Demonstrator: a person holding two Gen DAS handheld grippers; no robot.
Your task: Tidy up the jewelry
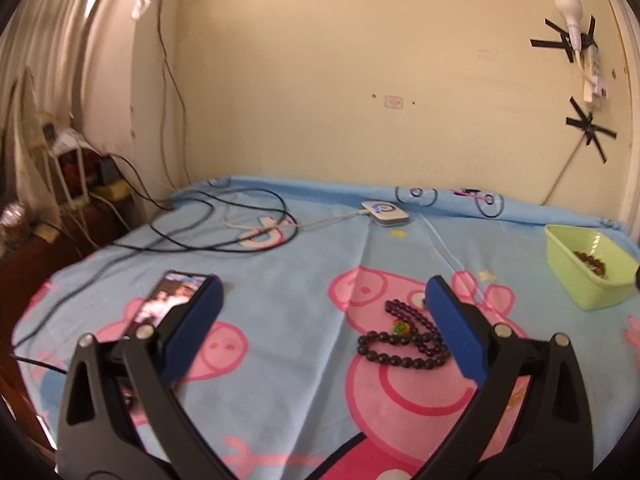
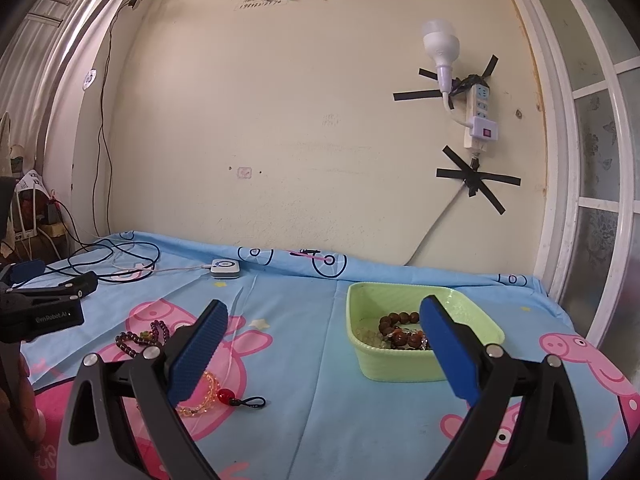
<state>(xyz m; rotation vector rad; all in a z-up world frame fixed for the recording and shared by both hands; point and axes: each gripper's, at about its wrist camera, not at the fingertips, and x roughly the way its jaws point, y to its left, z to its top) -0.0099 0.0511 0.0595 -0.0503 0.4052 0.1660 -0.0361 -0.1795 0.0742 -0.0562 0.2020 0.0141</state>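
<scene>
Beyond both sets of tongs, a cream wall closes the room; a power strip (image 2: 478,116) with a bulb lamp (image 2: 440,50) is fixed to it with black tape, and a glazed white door frame (image 2: 592,200) stands to the right. Below the tongs lies a bed sheet (image 2: 320,380), blue with pink pig prints; the surface is soft and creased, so beads likely sink slightly.

Green tray (image 2: 396,364): just ahead of the right tongs (image 2: 322,354), already holding brown bead bracelets (image 2: 400,330), judged the collection point. The right tongs are spread wide, empty.

Left tongs (image 1: 322,332): also spread wide, empty, hovering over the dark bead bracelet (image 1: 400,340), which lies loose against the right-hand blue pad, probably the next pick.

Amber bracelet with red bead (image 2: 216,394): on the sheet behind the right tongs' left finger, not yet sorted.

Phone (image 1: 168,304), cables (image 1: 224,220) and a small white device (image 1: 385,212): left and beyond, apart from the work.
</scene>
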